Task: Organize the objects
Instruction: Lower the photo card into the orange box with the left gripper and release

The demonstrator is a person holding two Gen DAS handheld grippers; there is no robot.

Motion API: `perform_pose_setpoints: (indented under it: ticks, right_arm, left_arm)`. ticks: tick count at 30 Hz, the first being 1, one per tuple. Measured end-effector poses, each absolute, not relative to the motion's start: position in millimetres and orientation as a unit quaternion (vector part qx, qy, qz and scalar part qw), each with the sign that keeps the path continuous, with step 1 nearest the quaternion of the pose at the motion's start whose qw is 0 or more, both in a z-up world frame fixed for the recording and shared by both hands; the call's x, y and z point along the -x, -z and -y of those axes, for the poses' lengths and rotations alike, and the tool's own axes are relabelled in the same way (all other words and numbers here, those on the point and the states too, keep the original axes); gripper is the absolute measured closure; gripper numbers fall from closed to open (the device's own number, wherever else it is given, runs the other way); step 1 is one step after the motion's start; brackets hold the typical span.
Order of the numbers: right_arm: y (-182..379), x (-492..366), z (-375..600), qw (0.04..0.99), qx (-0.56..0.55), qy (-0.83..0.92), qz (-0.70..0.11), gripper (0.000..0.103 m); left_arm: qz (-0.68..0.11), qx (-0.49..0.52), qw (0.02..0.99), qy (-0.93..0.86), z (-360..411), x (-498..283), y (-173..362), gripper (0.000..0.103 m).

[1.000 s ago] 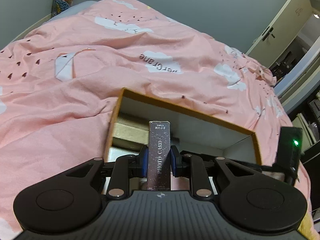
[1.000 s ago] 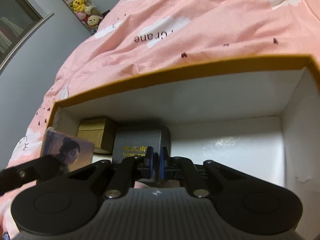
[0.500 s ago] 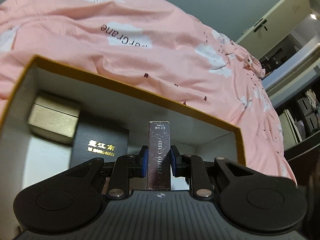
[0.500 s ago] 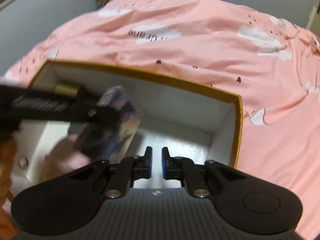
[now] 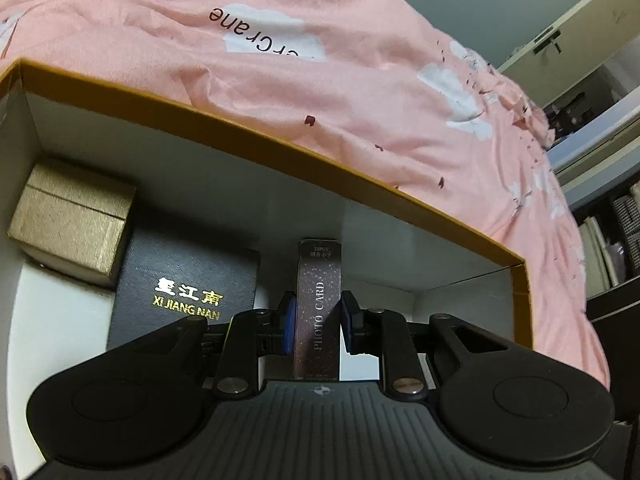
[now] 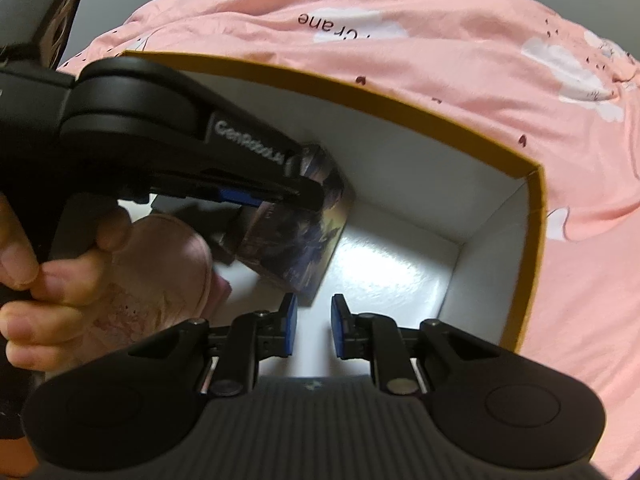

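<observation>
Gripping the photo card box (image 5: 319, 312) between the two blue pads (image 5: 289, 322) of the left gripper (image 5: 318, 320), with the narrow side marked "PHOTO CARD" facing the camera and standing upright. Holding it inside the storage box (image 5: 256, 142), above the white floor and close to the far wall, just right of the black box (image 5: 184, 284) printed "XI JIANG NAN". Lying flat on that floor, the black box, with the gold box (image 5: 72, 220) touching its left edge in the far left corner.

Hovering with jaws parted and nothing between them, the right gripper (image 6: 313, 330), low over the near part of the storage box (image 6: 400, 104). Showing from this side the left gripper (image 6: 308, 196) reaching in from the left, clamped on the photo card box (image 6: 296, 236), whose broad printed face is tilted and blurred. Wrapping around the handle at the left edge, a hand (image 6: 60, 276). Sitting below it, a pinkish round object (image 6: 160, 276), too blurred to identify.

Resting on the pink bedspread (image 5: 320, 72) with white cloud prints and lettering, the storage box with its orange rim.
</observation>
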State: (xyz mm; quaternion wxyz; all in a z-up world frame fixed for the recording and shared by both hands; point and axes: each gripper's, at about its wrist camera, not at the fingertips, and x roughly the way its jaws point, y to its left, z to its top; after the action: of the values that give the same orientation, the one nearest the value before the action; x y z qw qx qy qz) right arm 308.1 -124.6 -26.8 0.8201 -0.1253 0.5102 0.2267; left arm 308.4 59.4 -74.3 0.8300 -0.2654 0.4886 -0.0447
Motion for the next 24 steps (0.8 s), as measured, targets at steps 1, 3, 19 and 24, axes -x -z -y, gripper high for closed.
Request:
perform_pose_setpoints:
  ticks: [1, 3, 19, 24]
  right_arm:
    - [27.5, -308.2, 123.8, 0.818, 0.121, -0.229, -0.514, 0.075]
    - [28.5, -308.7, 122.7, 0.817, 0.112, -0.233, -0.516, 0.064]
    - [48.9, -329.6, 114.3, 0.804, 0.075, -0.240, -0.539, 0.065]
    - [48.8, -330.4, 108.8, 0.805, 0.077, -0.251, -0.531, 0.072]
  left_arm:
    - [-0.493, 0.261, 0.829, 0.040, -58.9, -309.1, 73.1, 0.076]
    - [-0.495, 0.245, 0.833, 0.029, -57.7, -311.3, 69.9, 0.074]
    - [-0.455, 0.164, 0.874, 0.048, -64.0, -285.1, 19.9, 0.065]
    - [-0.445, 0.163, 0.879, 0.051, -72.1, -268.4, 10.6, 0.065]
